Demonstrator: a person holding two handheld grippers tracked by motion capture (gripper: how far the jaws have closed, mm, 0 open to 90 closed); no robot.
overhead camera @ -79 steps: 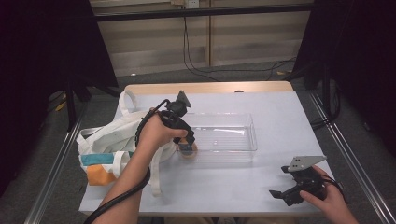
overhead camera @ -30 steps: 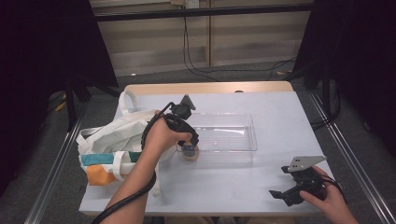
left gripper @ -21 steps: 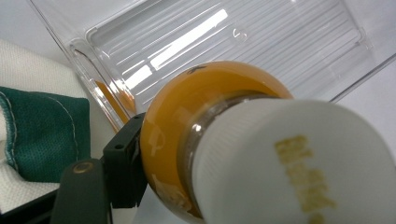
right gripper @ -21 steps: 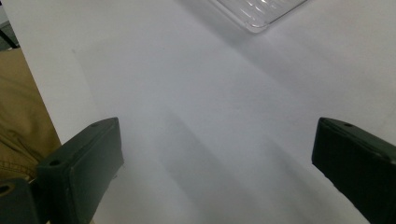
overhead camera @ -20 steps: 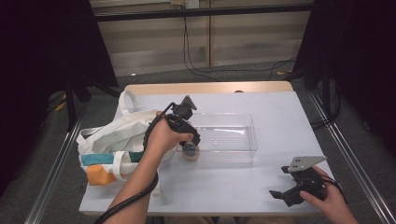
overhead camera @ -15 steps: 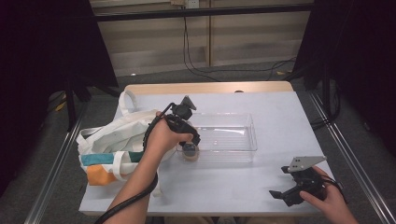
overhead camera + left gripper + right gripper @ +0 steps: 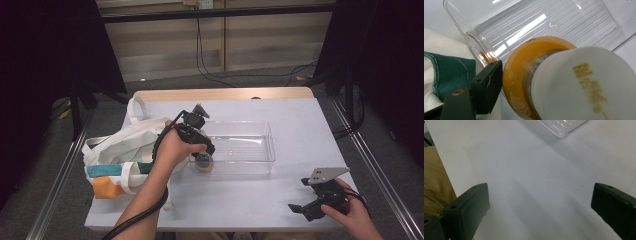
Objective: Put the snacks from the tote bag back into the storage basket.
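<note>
The clear tray lay mid-surface, with bare white surface to its right and front. A cloth bag crowded the left edge. The left hand-held gripper stood at the tray's near-left corner; its jaws had just been opening around an orange bottle with a white cap, one pad just beside the bottle. The right hand-held gripper rested spread near the front edge.

One bottle, one clear tray, one bag.
</note>
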